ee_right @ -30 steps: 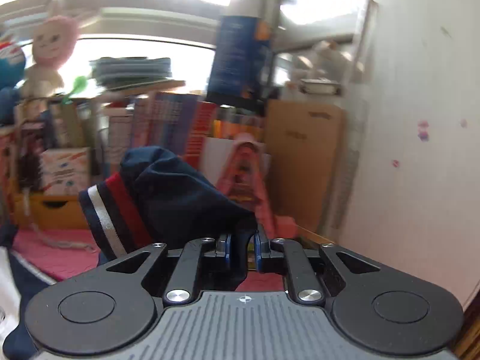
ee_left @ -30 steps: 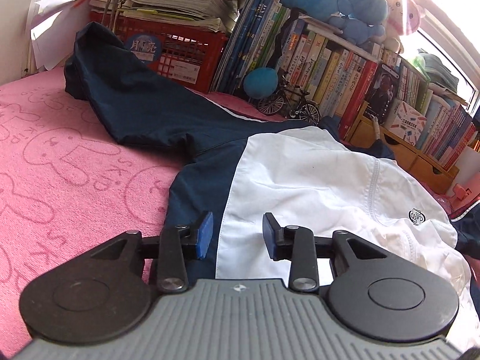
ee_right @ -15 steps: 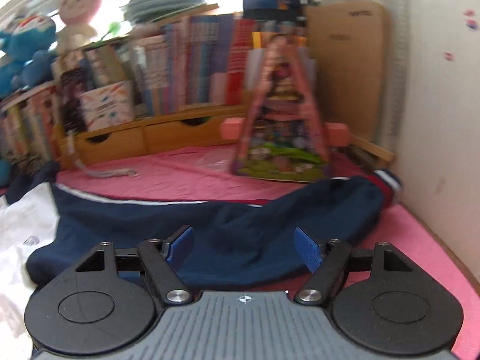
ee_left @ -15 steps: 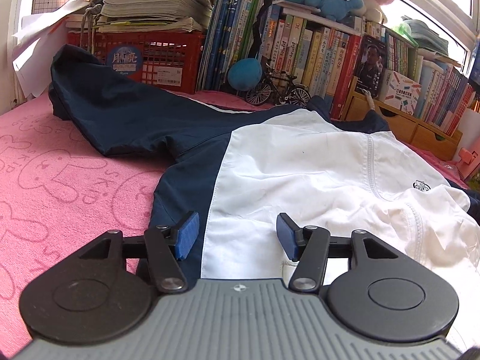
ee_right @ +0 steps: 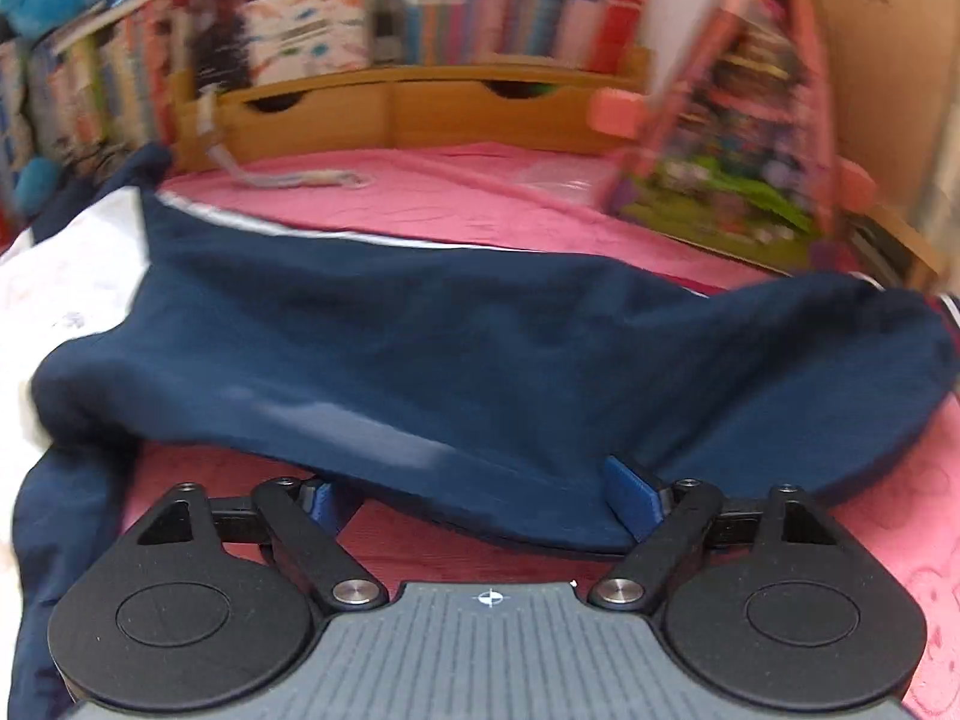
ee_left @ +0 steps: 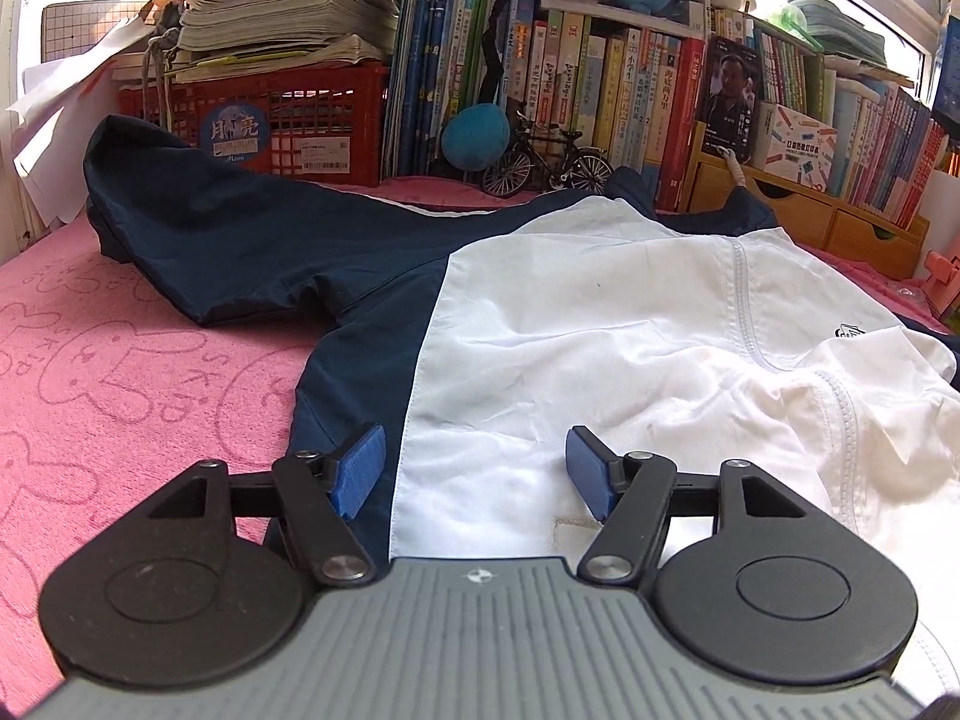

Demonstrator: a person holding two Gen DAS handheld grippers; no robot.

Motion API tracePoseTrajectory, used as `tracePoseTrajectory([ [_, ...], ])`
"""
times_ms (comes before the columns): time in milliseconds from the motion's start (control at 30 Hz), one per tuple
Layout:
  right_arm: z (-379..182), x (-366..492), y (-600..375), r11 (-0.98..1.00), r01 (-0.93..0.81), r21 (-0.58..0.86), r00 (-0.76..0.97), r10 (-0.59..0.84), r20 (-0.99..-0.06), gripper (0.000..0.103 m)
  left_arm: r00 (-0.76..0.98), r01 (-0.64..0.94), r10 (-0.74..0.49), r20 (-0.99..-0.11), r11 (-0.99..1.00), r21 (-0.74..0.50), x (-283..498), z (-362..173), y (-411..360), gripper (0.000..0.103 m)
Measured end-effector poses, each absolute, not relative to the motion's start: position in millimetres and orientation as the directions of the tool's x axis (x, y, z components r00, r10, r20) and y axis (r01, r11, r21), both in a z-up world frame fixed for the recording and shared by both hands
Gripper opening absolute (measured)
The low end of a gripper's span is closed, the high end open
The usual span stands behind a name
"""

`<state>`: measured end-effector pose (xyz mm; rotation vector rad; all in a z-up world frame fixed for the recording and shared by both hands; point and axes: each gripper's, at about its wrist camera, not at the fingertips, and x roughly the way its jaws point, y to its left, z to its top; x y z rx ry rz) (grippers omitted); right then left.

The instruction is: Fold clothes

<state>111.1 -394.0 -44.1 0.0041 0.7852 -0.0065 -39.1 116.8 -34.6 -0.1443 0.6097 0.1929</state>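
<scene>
A navy and white jacket (ee_left: 600,324) lies spread on the pink bunny-print blanket (ee_left: 120,372). Its navy left sleeve (ee_left: 240,228) stretches toward the red crate. My left gripper (ee_left: 474,468) is open and empty, low over the jacket's hem where navy meets white. In the right wrist view the navy right sleeve (ee_right: 480,354) lies flat across the blanket, its striped cuff (ee_right: 948,306) at the far right. My right gripper (ee_right: 474,492) is open and empty, its blue pads at the sleeve's near edge. This view is blurred by motion.
A red crate (ee_left: 300,120) stacked with papers, rows of books (ee_left: 600,78), a model bicycle (ee_left: 546,162) and a blue ball line the back. Wooden drawers (ee_right: 420,108) and a pink picture-book stand (ee_right: 750,138) sit behind the right sleeve.
My right gripper has let go of the sleeve cuff, which now lies flat, and has opened wide and dropped low. My left gripper has opened wider and pulled back a little.
</scene>
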Motion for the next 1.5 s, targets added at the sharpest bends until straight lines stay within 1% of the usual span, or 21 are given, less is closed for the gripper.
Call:
tracePoseTrajectory([
  [100, -46, 114, -440, 0.985, 0.164, -0.057, 0.699, -0.156, -0.698, 0.094, 0.8, -0.219, 0.141, -0.583, 0.974, -0.065, -38, -35, 116, 0.067],
  [200, -35, 107, -455, 0.921, 0.354, -0.164, 0.64, -0.366, -0.676, 0.09, 0.797, -0.216, 0.146, -0.587, 0.975, -0.051, -38, -35, 115, 0.068],
  [267, -26, 94, -449, 0.901, 0.366, -0.233, 0.66, -0.428, -0.617, 0.09, 0.795, -0.22, 0.155, -0.586, 0.975, -0.042, -38, -34, 113, 0.069],
  [367, -13, 74, -447, 0.933, 0.31, -0.183, 0.72, -0.356, -0.596, 0.095, 0.794, -0.236, 0.178, -0.581, 0.971, -0.025, -38, -28, 111, 0.066],
  [433, -6, 62, -461, 0.951, 0.301, -0.069, 0.73, -0.277, -0.625, 0.095, 0.836, -0.121, 0.07, -0.545, 0.991, -0.059, -38, -8, 106, 0.066],
  [533, 1, 46, -502, 0.925, 0.349, 0.15, 0.744, -0.176, -0.644, 0.098, 0.868, 0.022, -0.032, -0.496, 0.999, -0.027, -8, 10, 71, 0.07],
  [700, -3, 44, -565, 0.785, 0.45, 0.426, 0.794, -0.133, -0.594, 0.101, 0.883, 0.25, -0.207, -0.421, 0.967, 0.048, 43, 40, 11, 0.071],
  [800, -14, 67, -583, 0.755, 0.489, 0.437, 0.786, -0.164, -0.596, 0.101, 0.868, 0.343, -0.268, -0.419, 0.932, 0.115, 96, 25, -48, 0.07],
  [967, -34, 119, -592, 0.746, 0.496, 0.444, 0.761, -0.128, -0.636, 0.102, 0.801, 0.446, -0.36, -0.479, 0.892, 0.076, 135, 6, -106, 0.069],
  [1000, -36, 128, -590, 0.757, 0.497, 0.424, 0.754, -0.135, -0.643, 0.094, 0.785, 0.466, -0.377, -0.491, 0.882, 0.067, 143, 2, -118, 0.069],
  [1033, -37, 137, -587, 0.768, 0.497, 0.403, 0.747, -0.142, -0.65, 0.081, 0.779, 0.48, -0.383, -0.496, 0.874, 0.077, 146, -1, -126, 0.069],
  [1067, -39, 146, -584, 0.779, 0.497, 0.383, 0.739, -0.149, -0.657, 0.045, 0.773, 0.492, -0.388, -0.501, 0.866, 0.089, 149, -4, -133, 0.069],
  [1100, -36, 151, -583, 0.788, 0.475, 0.391, 0.764, -0.148, -0.628, 0.021, 0.768, 0.505, -0.393, -0.507, 0.857, 0.102, 152, -6, -140, 0.069],
  [1133, -30, 153, -583, 0.798, 0.442, 0.411, 0.8, -0.143, -0.583, 0.021, 0.766, 0.51, -0.397, -0.505, 0.855, 0.101, 154, -8, -145, 0.069],
  [1233, -17, 138, -588, 0.825, 0.261, 0.501, 0.95, -0.128, -0.285, 0.021, 0.765, 0.516, -0.409, -0.497, 0.851, 0.093, 160, -11, -155, 0.069],
  [1267, -17, 141, -590, 0.831, 0.284, 0.478, 0.943, -0.151, -0.298, 0.03, 0.763, 0.519, -0.407, -0.502, 0.849, 0.1, 162, -14, -157, 0.069],
  [1300, -19, 147, -592, 0.835, 0.337, 0.435, 0.916, -0.184, -0.356, 0.038, 0.761, 0.521, -0.403, -0.508, 0.847, 0.107, 164, -18, -160, 0.069],
  [1367, -31, 165, -591, 0.845, 0.453, 0.284, 0.809, -0.255, -0.531, 0.04, 0.756, 0.516, -0.383, -0.531, 0.848, 0.121, 169, -27, -165, 0.069],
  [1400, -36, 168, -589, 0.846, 0.484, 0.223, 0.76, -0.28, -0.586, 0.046, 0.751, 0.511, -0.371, -0.547, 0.851, 0.124, 173, -33, -166, 0.069],
  [1433, -42, 169, -586, 0.845, 0.506, 0.173, 0.718, -0.301, -0.627, 0.051, 0.745, 0.5, -0.353, -0.566, 0.857, 0.123, 177, -39, -167, 0.069],
  [1500, -44, 158, -577, 0.846, 0.517, 0.13, 0.707, -0.337, -0.622, 0.073, 0.732, 0.476, -0.317, -0.603, 0.871, 0.12, 186, -52, -169, 0.073],
])
